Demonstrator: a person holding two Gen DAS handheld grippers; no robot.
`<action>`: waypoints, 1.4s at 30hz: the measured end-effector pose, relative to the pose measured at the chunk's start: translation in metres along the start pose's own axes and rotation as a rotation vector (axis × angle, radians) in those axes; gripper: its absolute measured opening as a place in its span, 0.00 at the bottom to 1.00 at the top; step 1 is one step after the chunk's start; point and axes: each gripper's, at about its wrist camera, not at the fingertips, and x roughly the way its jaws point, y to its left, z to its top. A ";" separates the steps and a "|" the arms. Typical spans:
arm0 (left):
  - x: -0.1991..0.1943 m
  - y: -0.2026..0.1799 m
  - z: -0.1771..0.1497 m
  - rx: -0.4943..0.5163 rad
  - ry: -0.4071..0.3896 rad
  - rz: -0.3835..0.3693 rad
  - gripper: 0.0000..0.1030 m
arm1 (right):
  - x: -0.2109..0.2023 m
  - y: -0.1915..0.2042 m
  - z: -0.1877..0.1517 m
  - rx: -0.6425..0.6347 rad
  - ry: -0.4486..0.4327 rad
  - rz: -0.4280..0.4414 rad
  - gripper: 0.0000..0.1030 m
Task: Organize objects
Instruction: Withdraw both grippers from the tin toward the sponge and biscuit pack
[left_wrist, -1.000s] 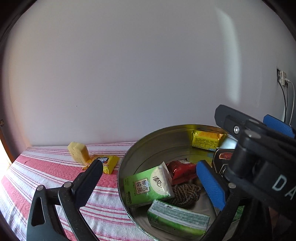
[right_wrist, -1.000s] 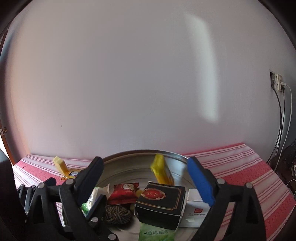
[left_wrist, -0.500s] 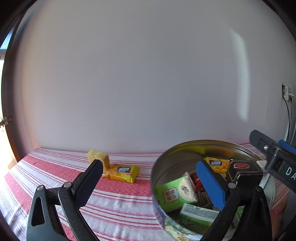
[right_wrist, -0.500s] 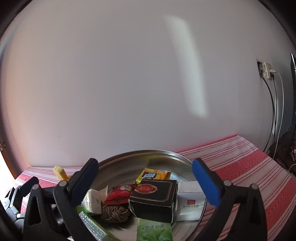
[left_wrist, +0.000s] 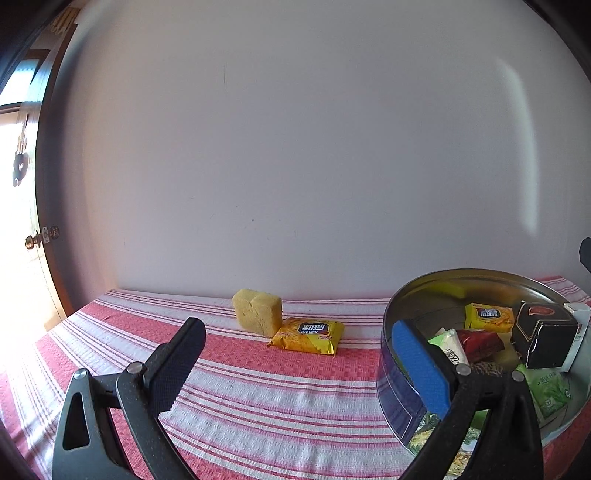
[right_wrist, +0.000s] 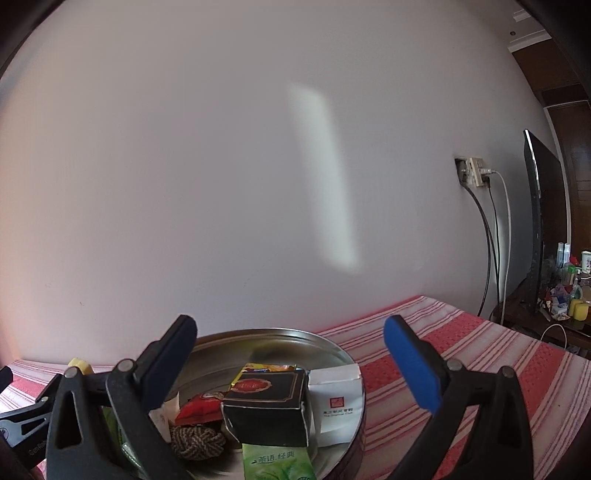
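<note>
On the table (left_wrist: 258, 398), covered with a red and white striped cloth, a round metal tin (left_wrist: 400, 402) stands toward the right side, and both grippers look at it from the near edge. The left gripper (left_wrist: 301, 363) has its fingers spread wide with nothing between them; its blue finger (left_wrist: 419, 373) hangs over the tin's left rim, while its black finger (left_wrist: 173, 365) hangs over bare cloth. Beyond that gap, near the table's far edge by the wall, a yellow sponge (left_wrist: 257, 311) stands on the cloth, and a yellow snack packet (left_wrist: 307, 335) lies just beside it on the right, touching or nearly so; both are outside the tin and well apart from the fingers. The right gripper (right_wrist: 290, 356) is also fully spread and holds nothing, with the tin below and between its fingers. Inside the tin lie a black box (right_wrist: 266, 405), a white box (right_wrist: 337, 400) against its right side, a second yellow packet (right_wrist: 267, 369) behind it, a red packet (right_wrist: 201, 404), a ball of rope (right_wrist: 195, 441) and a green packet (right_wrist: 277, 461) at the near rim.
</note>
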 end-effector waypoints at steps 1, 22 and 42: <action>0.004 0.001 -0.001 0.009 0.001 0.002 0.99 | -0.001 0.000 -0.001 -0.007 -0.001 -0.003 1.00; -0.012 0.020 -0.001 -0.046 0.006 -0.036 0.99 | -0.043 0.028 -0.007 0.014 0.014 -0.015 1.00; 0.016 0.134 -0.007 -0.079 0.037 0.132 0.99 | -0.038 0.137 -0.031 -0.053 0.101 0.167 1.00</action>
